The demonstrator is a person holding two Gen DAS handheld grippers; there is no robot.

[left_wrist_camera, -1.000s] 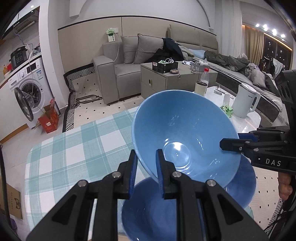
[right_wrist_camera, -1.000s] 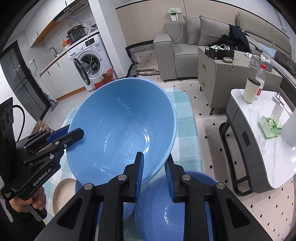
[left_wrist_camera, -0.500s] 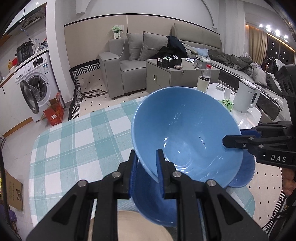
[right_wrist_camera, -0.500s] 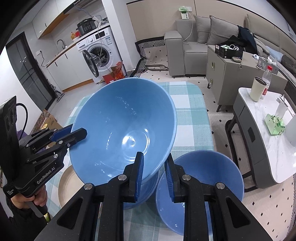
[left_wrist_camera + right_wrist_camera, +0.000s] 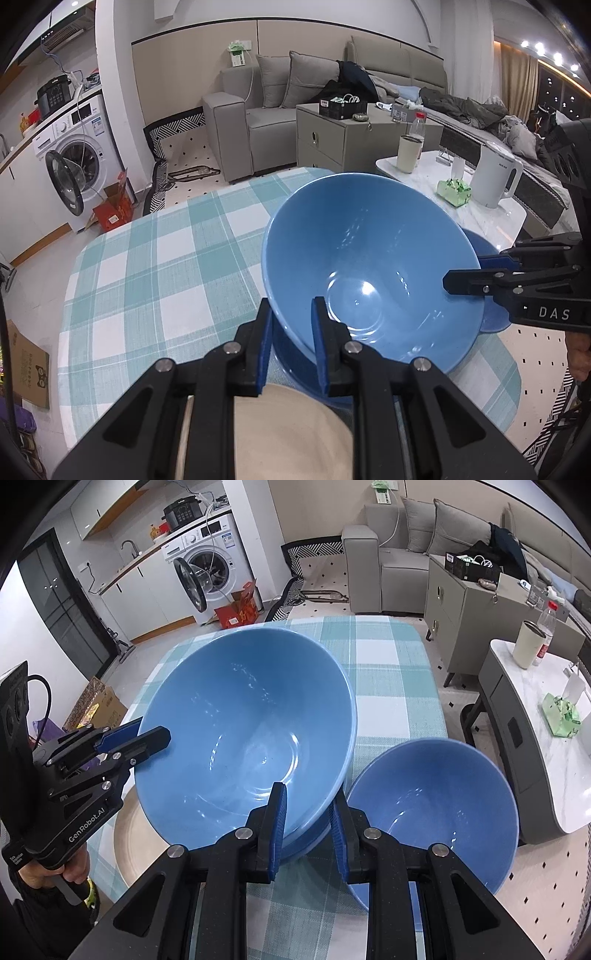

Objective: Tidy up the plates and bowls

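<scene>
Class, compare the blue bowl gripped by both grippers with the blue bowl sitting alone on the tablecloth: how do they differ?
The held bowl looks larger; the lone bowl looks smaller. The held bowl is tilted and nested over another blue dish, pinched by the left gripper and right gripper; the lone bowl sits upright, untouched. Both are glossy blue and empty.

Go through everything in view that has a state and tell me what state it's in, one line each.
Large bowl: held tilted by both tongs, nesting over another bowl.
Left tongs: shut on the large bowl's rim.
Right tongs: shut on the large bowl's rim.
Small bowl: upright, empty, on the tablecloth.
Beige plate: flat, empty.
Washing machine door: open.
</scene>
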